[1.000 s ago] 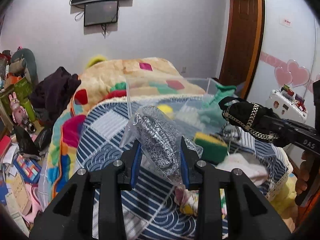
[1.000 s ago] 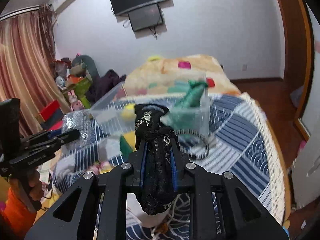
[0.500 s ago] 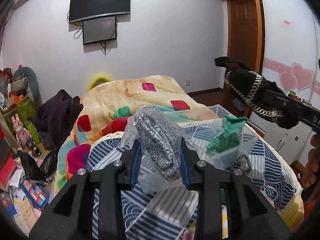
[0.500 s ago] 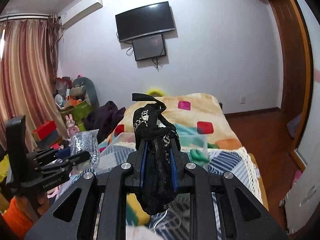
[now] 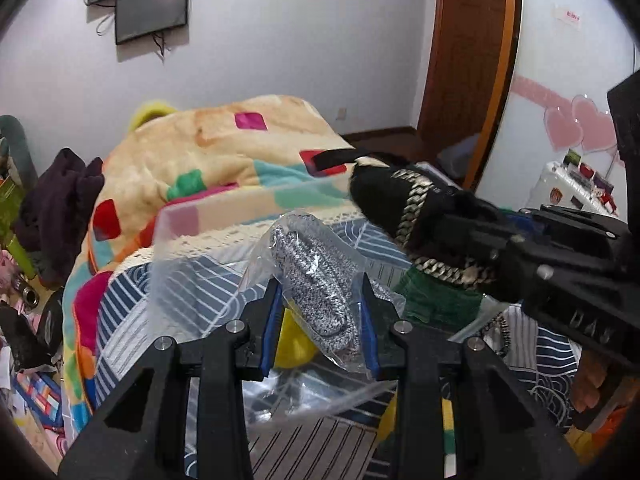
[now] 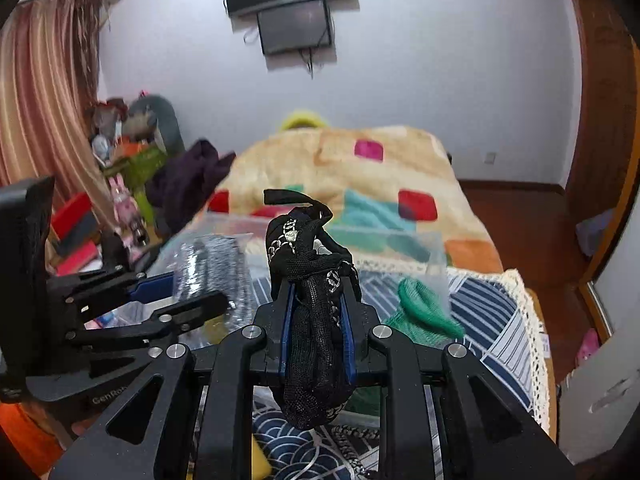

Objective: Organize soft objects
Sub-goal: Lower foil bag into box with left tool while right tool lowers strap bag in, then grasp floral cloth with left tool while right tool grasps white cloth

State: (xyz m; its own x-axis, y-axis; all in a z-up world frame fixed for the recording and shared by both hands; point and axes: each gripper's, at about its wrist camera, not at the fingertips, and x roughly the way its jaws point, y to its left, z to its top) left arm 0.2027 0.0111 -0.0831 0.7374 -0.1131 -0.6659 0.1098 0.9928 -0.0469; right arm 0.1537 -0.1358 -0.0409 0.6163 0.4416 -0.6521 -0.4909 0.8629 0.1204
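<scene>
My left gripper (image 5: 318,292) is shut on a clear plastic bag holding a grey speckled knit item (image 5: 316,280), held above a clear plastic bin (image 5: 176,240) on the bed. My right gripper (image 6: 316,292) is shut on a black mesh cloth with a pale chain trim (image 6: 308,264); it also shows in the left wrist view (image 5: 404,208), just right of the bag, over the bin. A green knit item (image 6: 424,308) hangs over the bin's far right corner. A yellow soft object (image 5: 294,344) lies inside the bin. The left gripper shows in the right wrist view (image 6: 192,292).
The bin sits on a blue and white patterned bedspread (image 6: 496,320). A cream blanket with coloured squares (image 5: 240,152) covers the bed behind. A dark purple garment (image 5: 60,200) and cluttered toys (image 6: 124,196) stand at the left. A wooden door (image 5: 464,60) is at the right.
Both grippers have dropped and tilted down toward the bin, and come closer together. The black cloth now hangs over the bin beside the bag. Both grips are unchanged.
</scene>
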